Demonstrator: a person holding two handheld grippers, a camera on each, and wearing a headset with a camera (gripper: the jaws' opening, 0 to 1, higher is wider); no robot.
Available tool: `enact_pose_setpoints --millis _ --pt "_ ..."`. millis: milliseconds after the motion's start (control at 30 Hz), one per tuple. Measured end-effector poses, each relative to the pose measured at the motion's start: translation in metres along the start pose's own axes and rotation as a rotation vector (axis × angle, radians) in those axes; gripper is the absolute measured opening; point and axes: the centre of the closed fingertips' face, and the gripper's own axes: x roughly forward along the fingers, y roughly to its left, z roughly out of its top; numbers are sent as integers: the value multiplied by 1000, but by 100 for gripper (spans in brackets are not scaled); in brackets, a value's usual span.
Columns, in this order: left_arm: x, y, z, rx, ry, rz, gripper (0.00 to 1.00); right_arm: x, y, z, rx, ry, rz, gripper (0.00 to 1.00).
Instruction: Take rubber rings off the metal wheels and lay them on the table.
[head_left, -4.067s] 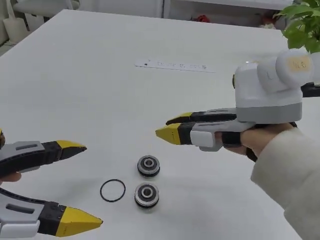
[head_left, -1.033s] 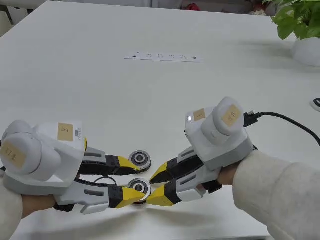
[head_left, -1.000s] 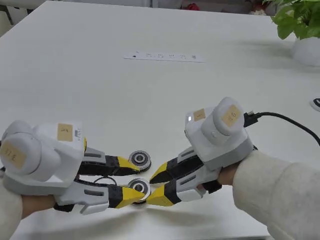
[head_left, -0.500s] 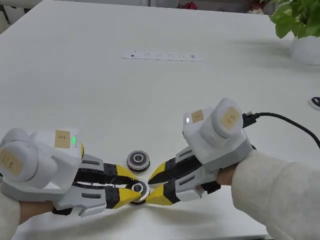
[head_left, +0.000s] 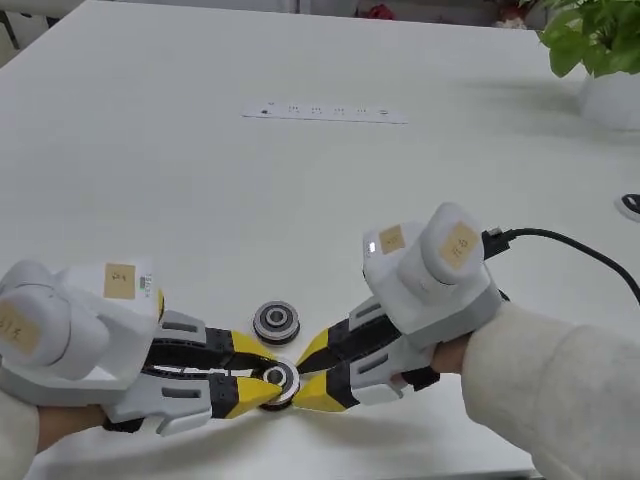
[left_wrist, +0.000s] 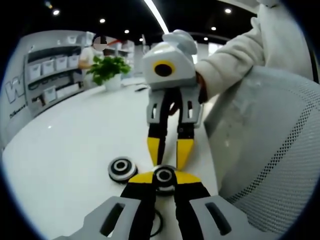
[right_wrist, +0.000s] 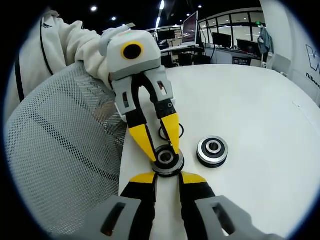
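Our left claw (head_left: 266, 380) squeezes the near wheel (head_left: 276, 378), its ring (right_wrist: 180, 162) not off yet. Our right claw (head_left: 295, 383) is spread apart, tips at that wheel. If we pull hard, it may slip out and hit the other wheel (head_left: 276, 322) just behind.

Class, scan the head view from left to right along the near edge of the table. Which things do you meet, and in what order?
left tongs → metal wheel between the two pairs of tips → right tongs → black cable. The second wheel lies straight behind the first, so it is left out.
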Motion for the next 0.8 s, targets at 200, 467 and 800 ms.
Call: enact_pose_setpoints --millis 200,467,800 --pt "2 1 1 -4 -4 3 14 -2 0 0 -11 2 3 11" --pt "4 3 1 -6 -8 5 14 -2 1 -1 3 3 4 10" --pt "5 4 1 -9 -11 6 14 5 2 3 -21 -10 -17 21"
